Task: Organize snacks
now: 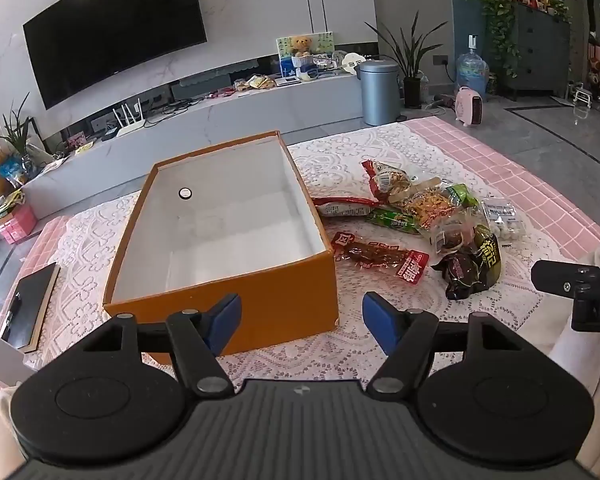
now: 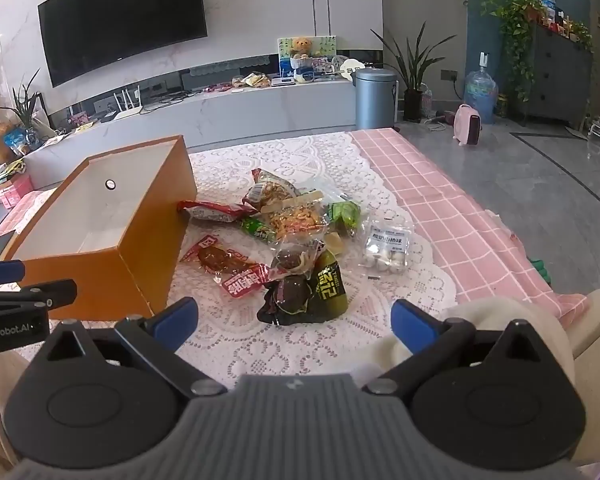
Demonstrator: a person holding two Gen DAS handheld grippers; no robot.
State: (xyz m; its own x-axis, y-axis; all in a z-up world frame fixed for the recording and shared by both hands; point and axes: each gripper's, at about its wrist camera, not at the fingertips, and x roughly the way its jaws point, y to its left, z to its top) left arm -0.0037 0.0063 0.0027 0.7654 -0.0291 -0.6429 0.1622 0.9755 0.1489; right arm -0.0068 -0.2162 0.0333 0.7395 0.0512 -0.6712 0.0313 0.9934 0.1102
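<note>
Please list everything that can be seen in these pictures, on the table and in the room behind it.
box: 1, orange outside, white inside, open, left on table
snacks: a pile of mixed packets, right of box
white-ball packet: 1, clear, right edge of pile
lace cloth: 1, white, under box and snacks
pink cloth: 1, checked, beneath lace
clipboard: 1, black, table's left edge
TV: 1, black, on wall
bin: 1, grey-blue, by TV bench
heater: 1, pink, on floor
water jug: 1, blue, behind heater
left gripper: open, before box
right gripper: open, before snacks
</note>
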